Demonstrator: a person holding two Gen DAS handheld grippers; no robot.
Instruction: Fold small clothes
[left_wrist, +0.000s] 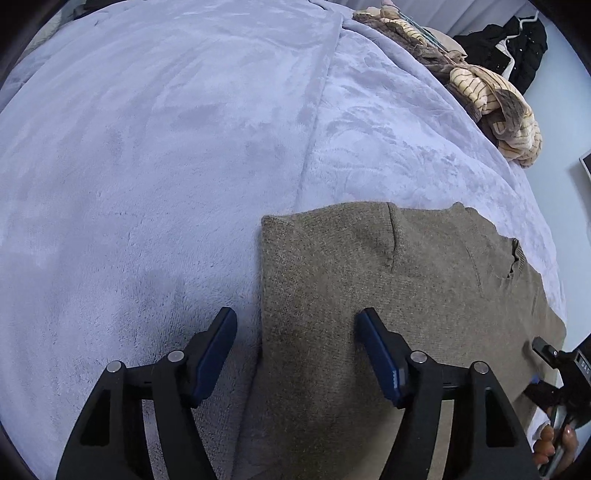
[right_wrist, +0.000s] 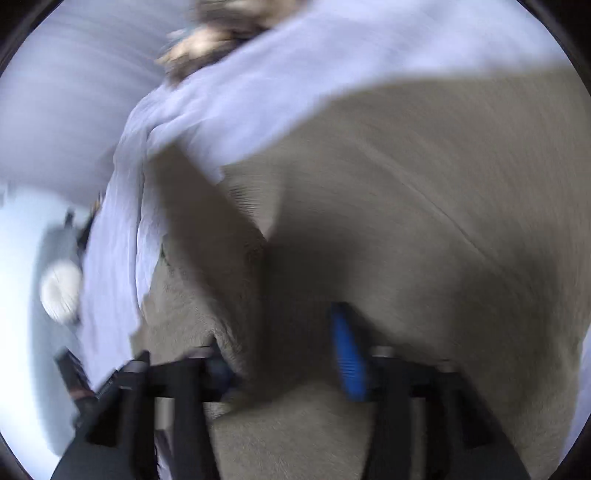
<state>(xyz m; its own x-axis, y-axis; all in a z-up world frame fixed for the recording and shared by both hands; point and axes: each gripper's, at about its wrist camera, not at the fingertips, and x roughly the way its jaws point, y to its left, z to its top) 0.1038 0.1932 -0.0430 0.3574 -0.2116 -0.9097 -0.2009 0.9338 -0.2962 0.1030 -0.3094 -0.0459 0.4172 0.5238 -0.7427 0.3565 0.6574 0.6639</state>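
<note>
A brown knit sweater (left_wrist: 369, 277) lies flat on the lilac fleece blanket (left_wrist: 147, 147) with its folded left edge running straight towards me. My left gripper (left_wrist: 295, 312) hovers open astride that edge, one blue pad over the blanket and the other over the knit. At the right rim a hand holds my right gripper (left_wrist: 554, 362) by the sweater's side. The right wrist view is blurred: the right gripper (right_wrist: 280, 332) stands open low over the sweater (right_wrist: 443, 184). A raised fold of it covers the left finger, while the blue pad of the right finger (right_wrist: 345, 350) shows bare.
A heap of striped beige and brown clothes (left_wrist: 491, 99) lies along the blanket's far right edge. Black garments (left_wrist: 517, 40) hang beyond it. In the right wrist view the blanket's edge (right_wrist: 110, 258) drops to a pale floor with a round white object (right_wrist: 61, 291).
</note>
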